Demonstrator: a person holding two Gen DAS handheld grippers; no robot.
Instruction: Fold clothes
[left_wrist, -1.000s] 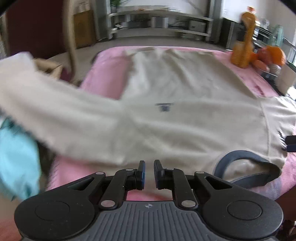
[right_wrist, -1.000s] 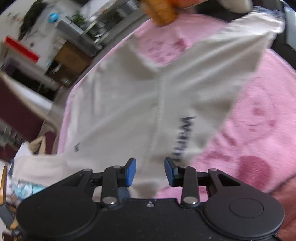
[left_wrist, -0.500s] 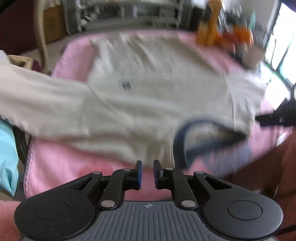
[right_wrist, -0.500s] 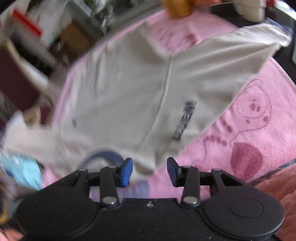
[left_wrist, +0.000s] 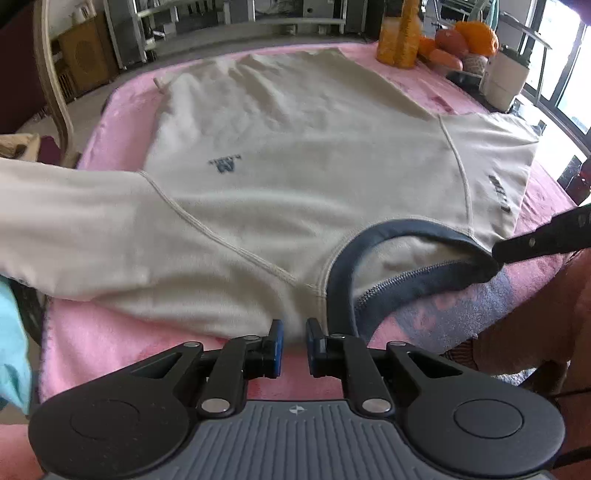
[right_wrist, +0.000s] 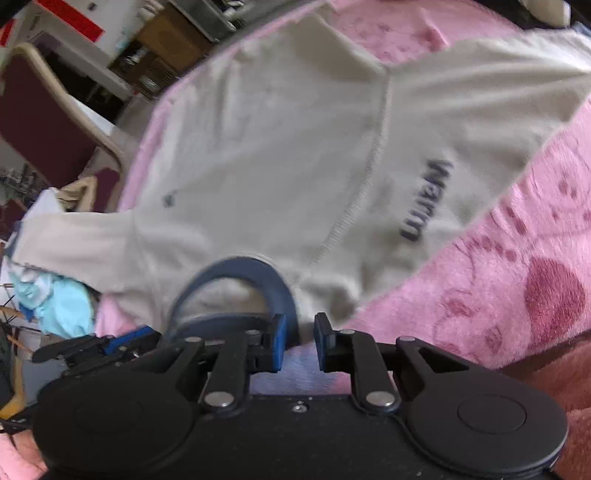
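Observation:
A beige sweatshirt with a navy collar lies spread face up on a pink blanket. My left gripper hovers at the near shoulder edge, left of the collar. Its pads stand a narrow gap apart with nothing pinched. My right gripper is at the collar's right end. Its jaws are closing and the collar fabric sits between the pads. In the left wrist view one of its black fingers meets the bunched collar tip. One sleeve hangs off the left edge.
An orange bottle, orange fruit and a white container stand at the far right corner. A wooden chair stands on the left. Light blue cloth lies below the hanging sleeve. Pink blanket lies bare right of the sleeve.
Both grippers have shifted to the collar end of the sweatshirt. The right jaws, wide apart before, have narrowed around the collar. The left jaws kept the same narrow gap.

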